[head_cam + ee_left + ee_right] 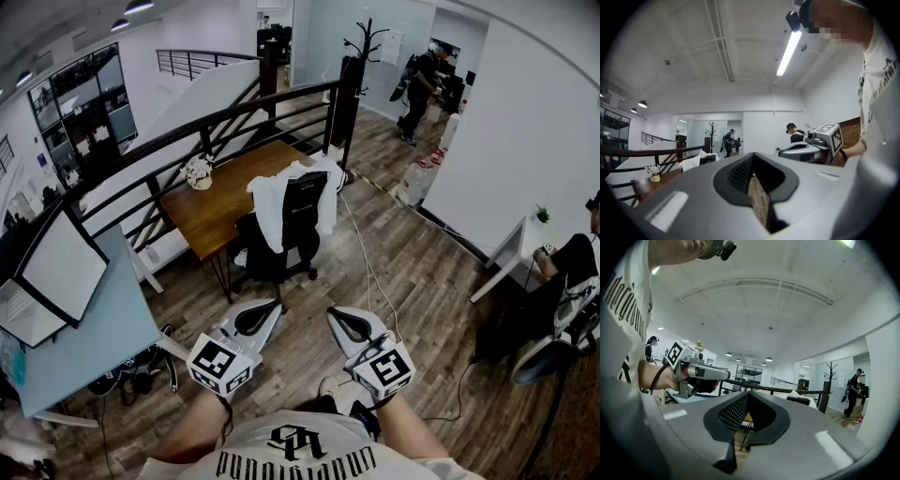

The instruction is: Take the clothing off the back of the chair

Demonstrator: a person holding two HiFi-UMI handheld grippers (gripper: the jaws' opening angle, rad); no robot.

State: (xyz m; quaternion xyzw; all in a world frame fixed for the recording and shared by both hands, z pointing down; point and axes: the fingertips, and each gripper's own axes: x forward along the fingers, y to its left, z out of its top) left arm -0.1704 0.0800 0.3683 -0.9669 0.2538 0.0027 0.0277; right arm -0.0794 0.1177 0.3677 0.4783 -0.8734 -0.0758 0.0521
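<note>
In the head view, both tools were held low, at about 6 o'clock of the picture, above a wooden plank floor [422,272]. The left tool [265,314] was seen with its jaws brought together, and nothing was held between them. The right tool [343,321] was closed in the same way and was also empty. Both were pointed level, side by side, with a small gap left between them. In the left gripper view, the other tool was visible at 2 o'clock.

The white clothing [281,202] was hung over the back of a black office chair [279,253]. One part was draped down the left side of the back and another part down the right side. The chair was placed at 12 o'clock of the two tools, well apart from them, so the clothing was not touched by either tool.

The chair was pushed against a wooden bench [220,206], on which a small flower pot [198,173] was set near the far edge. A dark railing [234,112] was seen just behind this bench. At 9 o'clock, a light-blue bench [94,347] with a monitor [61,267] was visible. A black coat stand [364,47] was found at 1 o'clock, and a person [417,89] was standing further behind it. A thin cable [370,267] was laid across the floor at the right of the chair.
</note>
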